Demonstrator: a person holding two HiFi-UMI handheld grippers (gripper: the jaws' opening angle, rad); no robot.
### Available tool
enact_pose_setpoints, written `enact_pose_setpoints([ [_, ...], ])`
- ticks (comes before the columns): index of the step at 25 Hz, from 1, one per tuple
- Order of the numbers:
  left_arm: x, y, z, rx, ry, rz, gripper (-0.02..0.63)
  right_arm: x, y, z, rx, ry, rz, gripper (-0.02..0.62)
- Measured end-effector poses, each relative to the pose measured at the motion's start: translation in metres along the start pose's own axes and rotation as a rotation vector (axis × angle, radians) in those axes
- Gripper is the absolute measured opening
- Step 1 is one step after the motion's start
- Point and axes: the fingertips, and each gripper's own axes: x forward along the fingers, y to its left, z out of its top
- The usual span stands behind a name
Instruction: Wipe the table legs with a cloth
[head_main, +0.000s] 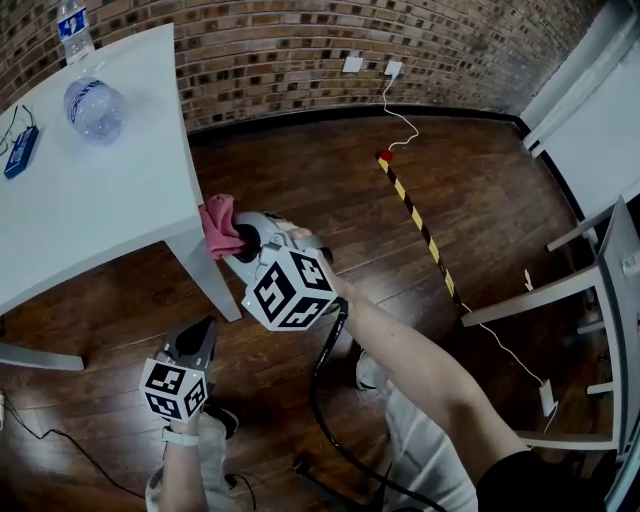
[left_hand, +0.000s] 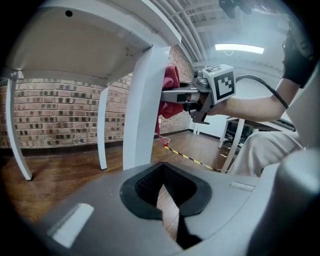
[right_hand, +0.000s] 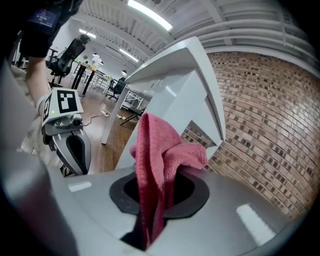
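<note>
Cloth (head_main: 220, 228) of red colour is pinched firmly between the jaws of the right gripper (head_main: 236, 240). Its loose end stands up in a crumpled fold in front of them. The cloth is pressed against the white table leg (head_main: 205, 270) near the top, just under the corner of the tabletop (head_main: 100, 190). In the left gripper view it touches the side of the leg that faces the right gripper.

The left gripper (head_main: 197, 340) is lower and nearer to the person, well apart from the leg and pointing towards it. Its jaws are drawn together, with only a thin slit between them where the wooden floor (head_main: 300, 170) shows through. It holds nothing.

On the tabletop a clear plastic bottle (head_main: 95, 108) lies on its side, far from the corner. A strip of yellow and black tape (head_main: 420, 228) runs across the floor to the right – it starts near the brick wall (head_main: 330, 40).
</note>
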Motion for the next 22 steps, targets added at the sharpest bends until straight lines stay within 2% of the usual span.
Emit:
enact_pose_setpoints([
  [11,0.009,0.006,-0.013,-0.007,0.041,0.01,0.0,0.032,0.041,-0.06,0.04,0.027,0.041,0.048],
  [16,0.014,0.006,-0.025,0.002,0.074,0.004,0.0,0.049,0.064,-0.095,0.039,0.051,0.057,0.048],
  [22,0.02,0.006,-0.025,-0.024,0.102,0.013,0.0,0.072,0.093,-0.139,0.076,0.079,0.086,0.048],
])
